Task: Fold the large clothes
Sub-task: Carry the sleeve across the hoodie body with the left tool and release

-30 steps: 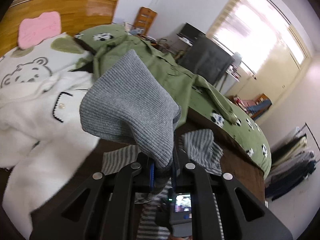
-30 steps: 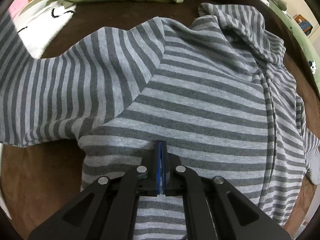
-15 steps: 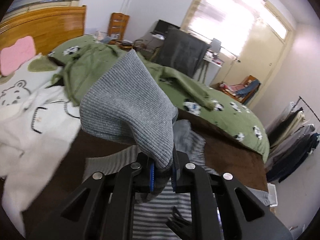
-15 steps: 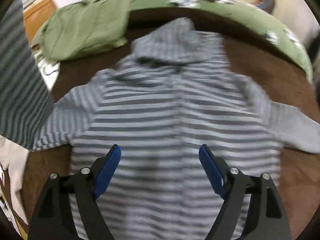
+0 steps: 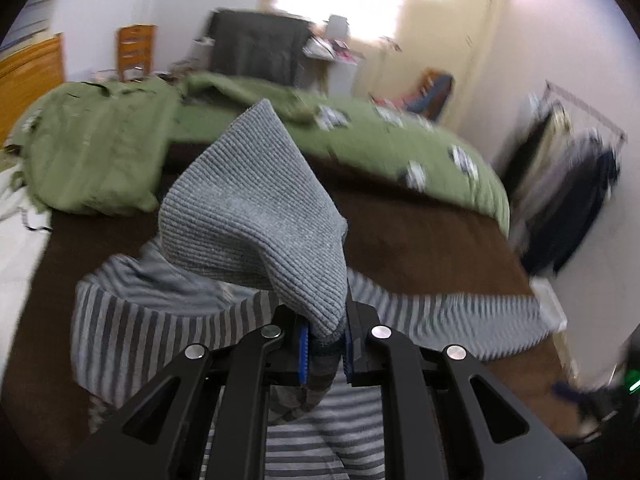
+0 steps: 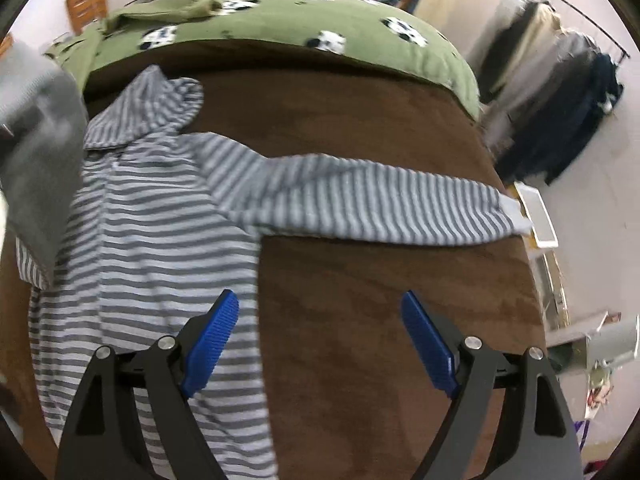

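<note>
Grey ribbed cuff (image 5: pixel 256 208) pinched in left gripper (image 5: pixel 324 350), striped hoodie (image 6: pixel 152 240) flat toward brown bed's (image 6: pixel 360 280) left edge, right gripper (image 6: pixel 320 344) wide and empty; mid sleeve-fold, next likely laying cuff across chest.

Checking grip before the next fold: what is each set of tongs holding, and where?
Left tongs are shut on the striped hoodie at its grey ribbed sleeve cuff. Right tongs are open, holding nothing.

Left gripper (image 5: pixel 325 354) clamped, grey ribbed cuff (image 5: pixel 256 216) pinched between blue pads. Right gripper (image 6: pixel 320 342) spread wide, nothing between fingers.
</note>
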`<act>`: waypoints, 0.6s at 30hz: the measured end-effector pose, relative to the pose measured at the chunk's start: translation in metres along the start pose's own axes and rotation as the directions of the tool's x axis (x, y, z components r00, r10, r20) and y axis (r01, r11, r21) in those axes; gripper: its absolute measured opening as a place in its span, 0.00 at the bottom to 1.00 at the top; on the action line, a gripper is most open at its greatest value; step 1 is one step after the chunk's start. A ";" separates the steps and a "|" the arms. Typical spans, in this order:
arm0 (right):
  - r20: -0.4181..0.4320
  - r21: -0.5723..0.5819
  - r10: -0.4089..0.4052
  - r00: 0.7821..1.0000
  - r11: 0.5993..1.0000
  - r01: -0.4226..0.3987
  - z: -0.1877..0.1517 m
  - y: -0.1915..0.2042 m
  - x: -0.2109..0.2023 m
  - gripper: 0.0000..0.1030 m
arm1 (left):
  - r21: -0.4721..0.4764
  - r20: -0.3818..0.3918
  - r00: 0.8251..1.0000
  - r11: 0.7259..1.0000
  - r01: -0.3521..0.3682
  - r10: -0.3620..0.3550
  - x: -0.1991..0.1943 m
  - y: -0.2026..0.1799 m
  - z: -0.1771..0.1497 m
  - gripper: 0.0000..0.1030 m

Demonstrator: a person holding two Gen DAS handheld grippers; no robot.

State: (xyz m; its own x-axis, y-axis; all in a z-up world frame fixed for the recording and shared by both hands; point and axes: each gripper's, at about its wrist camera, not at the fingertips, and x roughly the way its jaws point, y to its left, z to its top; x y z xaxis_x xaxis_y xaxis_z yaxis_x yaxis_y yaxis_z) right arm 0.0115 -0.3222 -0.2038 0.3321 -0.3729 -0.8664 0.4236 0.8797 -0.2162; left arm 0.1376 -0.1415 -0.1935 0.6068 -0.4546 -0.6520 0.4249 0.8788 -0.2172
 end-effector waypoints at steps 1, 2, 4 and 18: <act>-0.006 0.000 -0.003 1.000 1.000 0.003 -0.003 -0.002 0.005 0.80 | 0.018 -0.016 1.000 1.000 0.003 -0.003 0.011 -0.005 -0.009 0.15; -0.011 -0.002 -0.002 1.000 1.000 0.002 -0.005 -0.004 0.010 0.80 | 0.041 -0.037 0.999 0.999 0.012 -0.011 0.023 -0.011 -0.020 0.16; -0.020 -0.008 0.004 1.000 1.000 -0.004 -0.011 -0.004 0.020 0.80 | 0.094 -0.078 0.997 0.996 0.011 -0.003 0.049 -0.022 -0.043 0.20; -0.055 -0.001 0.016 0.998 1.000 -0.016 -0.029 -0.008 0.040 0.81 | 0.180 -0.045 0.999 0.984 -0.012 0.021 0.047 -0.044 -0.063 0.90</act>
State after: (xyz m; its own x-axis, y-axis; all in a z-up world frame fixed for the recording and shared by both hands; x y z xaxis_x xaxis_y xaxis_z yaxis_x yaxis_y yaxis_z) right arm -0.0028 -0.3358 -0.2497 0.2925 -0.3419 -0.8931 0.4175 0.8858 -0.2024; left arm 0.1055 -0.1929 -0.2604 0.5847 -0.4292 -0.6884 0.5315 0.8438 -0.0746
